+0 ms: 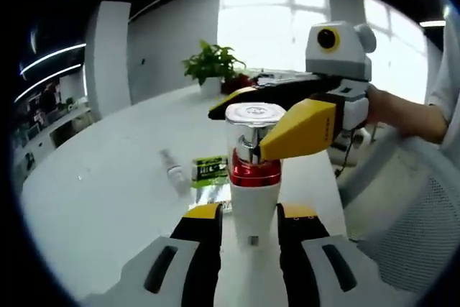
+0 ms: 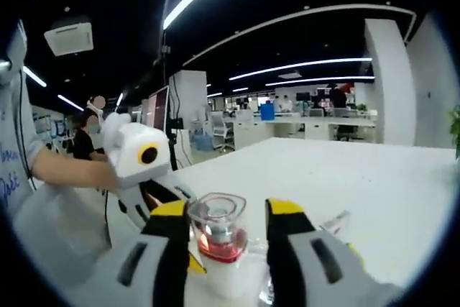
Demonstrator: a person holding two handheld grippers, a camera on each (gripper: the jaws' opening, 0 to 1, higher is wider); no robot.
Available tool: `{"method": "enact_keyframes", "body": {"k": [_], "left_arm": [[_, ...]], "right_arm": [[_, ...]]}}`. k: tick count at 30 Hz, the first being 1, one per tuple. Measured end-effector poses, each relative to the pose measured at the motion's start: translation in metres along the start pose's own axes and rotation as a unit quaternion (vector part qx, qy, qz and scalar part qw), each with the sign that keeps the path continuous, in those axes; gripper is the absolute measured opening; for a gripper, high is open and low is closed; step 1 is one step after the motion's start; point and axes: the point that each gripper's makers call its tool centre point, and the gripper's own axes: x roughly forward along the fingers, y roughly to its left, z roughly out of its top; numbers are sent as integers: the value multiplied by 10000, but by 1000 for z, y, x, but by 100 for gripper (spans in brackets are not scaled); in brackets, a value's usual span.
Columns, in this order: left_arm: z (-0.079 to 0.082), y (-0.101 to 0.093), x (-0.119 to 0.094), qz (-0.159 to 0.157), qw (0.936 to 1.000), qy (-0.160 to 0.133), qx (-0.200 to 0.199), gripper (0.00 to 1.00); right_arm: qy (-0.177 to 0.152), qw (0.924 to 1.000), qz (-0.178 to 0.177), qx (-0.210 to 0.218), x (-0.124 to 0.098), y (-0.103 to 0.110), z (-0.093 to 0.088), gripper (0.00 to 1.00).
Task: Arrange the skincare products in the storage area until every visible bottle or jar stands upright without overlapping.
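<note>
A white bottle (image 1: 251,231) with a red collar (image 1: 254,172) and a clear cap (image 1: 253,121) stands upright between the jaws of my left gripper (image 1: 249,215), which is shut on its white body. My right gripper (image 1: 241,131) reaches in from the right, its yellow jaws on either side of the clear cap. In the right gripper view, the cap (image 2: 218,222) sits between the jaws of my right gripper (image 2: 219,210), close against the left jaw, with a gap to the right jaw. The left gripper (image 2: 162,195) shows behind it, held by a hand.
On the white table (image 1: 108,177) lie a small clear bottle (image 1: 172,168) on its side and a green packet (image 1: 210,170). A potted plant (image 1: 212,62) stands at the far end. A white mesh chair (image 1: 420,213) is to the right. A clear item (image 2: 335,222) lies nearby.
</note>
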Motion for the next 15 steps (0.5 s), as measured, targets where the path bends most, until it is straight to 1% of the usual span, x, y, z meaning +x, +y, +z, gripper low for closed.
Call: {"method": "enact_keyframes", "body": {"k": [5, 7, 10, 12, 14, 15], "left_arm": [[2, 3, -5, 95, 9999, 52, 119, 31], [1, 4, -7, 138, 9996, 134, 220, 31], [3, 6, -10, 195, 9991, 165, 324, 30], [4, 9, -16, 295, 9988, 204, 332, 30], [8, 9, -21, 320, 9989, 156, 290, 30], [11, 10, -25, 368, 9989, 113, 256, 30]], "right_arm": [[73, 10000, -7, 37, -1, 1, -2, 44], [116, 9999, -7, 40, -1, 3, -3, 44], [117, 9999, -12, 86, -2, 6, -2, 47], [101, 9999, -96, -8, -5, 6, 1, 47], [107, 9999, -121, 15, -8, 6, 2, 47], [117, 9999, -116, 46, -9, 6, 2, 49]]}}
